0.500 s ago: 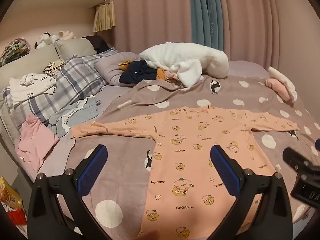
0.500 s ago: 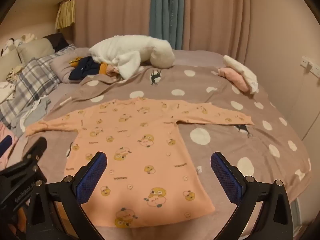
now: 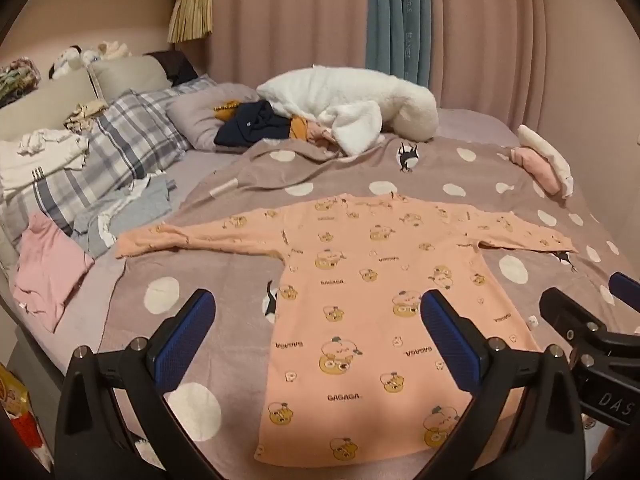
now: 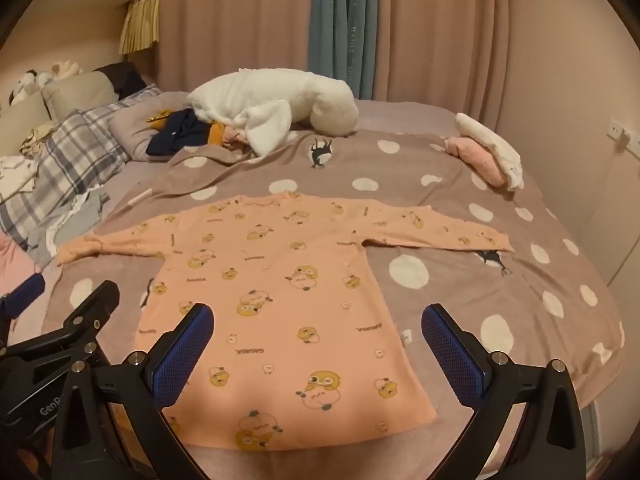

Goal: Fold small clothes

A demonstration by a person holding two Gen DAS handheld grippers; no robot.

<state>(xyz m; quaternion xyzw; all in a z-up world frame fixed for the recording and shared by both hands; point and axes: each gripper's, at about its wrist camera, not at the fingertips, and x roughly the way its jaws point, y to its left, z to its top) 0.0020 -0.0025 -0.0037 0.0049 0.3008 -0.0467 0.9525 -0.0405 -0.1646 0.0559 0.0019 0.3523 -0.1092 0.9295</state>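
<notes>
My left claw (image 3: 316, 336) and right claw (image 4: 316, 350), both spread wide and empty, hover above the peach shirt (image 3: 372, 300) lying flat, sleeves outstretched, on the bed's dotted blanket (image 3: 224, 264).

Peach long-sleeved garment (image 3: 360, 288): the word "GAGAGA" printed repeatedly among cartoon figures. Right claw (image 3: 612, 400) body: letters "DAS", cut off. Left claw (image 4: 52, 400) body: "GenP", partly hidden.

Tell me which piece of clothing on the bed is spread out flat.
The peach long-sleeved top with cartoon prints, sleeves outstretched on the dotted blanket; the others lie crumpled or folded.
</notes>
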